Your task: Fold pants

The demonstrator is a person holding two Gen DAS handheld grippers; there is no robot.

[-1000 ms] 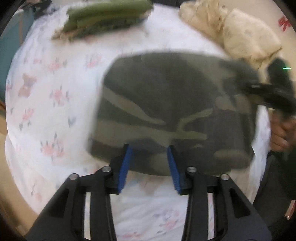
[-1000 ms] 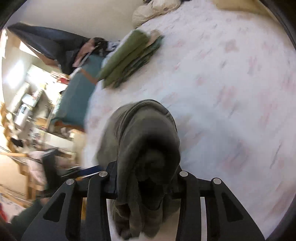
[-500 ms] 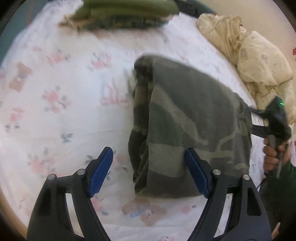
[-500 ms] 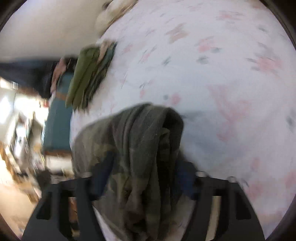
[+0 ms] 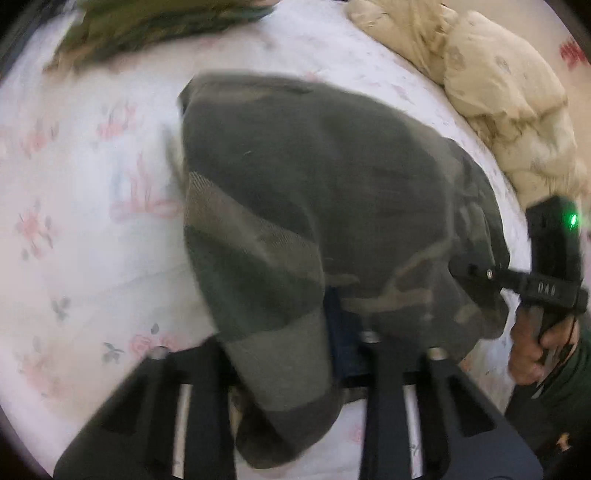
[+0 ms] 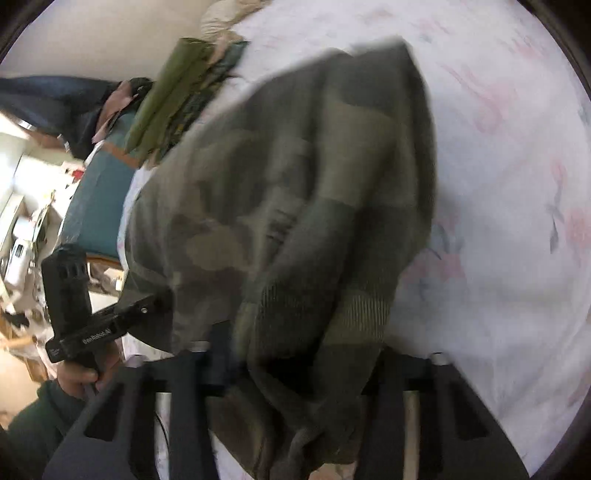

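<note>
While both views are smeared by blur, the items read as follows, left to right. Bed sheet [image 5: 92, 236]: white cotton with faint pink flowers, smooth, bare across the left half of the left wrist view. Folded green garments [image 5: 147, 26]: stacked at the upper left edge. Camouflage pants [image 5: 332, 206]: thick, ribbed knit, olive and grey patches, bunched in a rounded fold at frame centre, their lower hem draped over the left claw [image 5: 288, 354]. Left claw: fingers closed in on the hem, cloth pinched between them. Cream quilt [image 5: 498, 92]: puffy and crumpled, upper right. Right claw [image 5: 476, 273]: at the right edge, buried in the pants' far side. In the right wrist view the right claw [image 6: 295, 369] is clamped on a thick wad of pants [image 6: 295, 206]; open sheet [image 6: 498, 221] fills the right.
</note>
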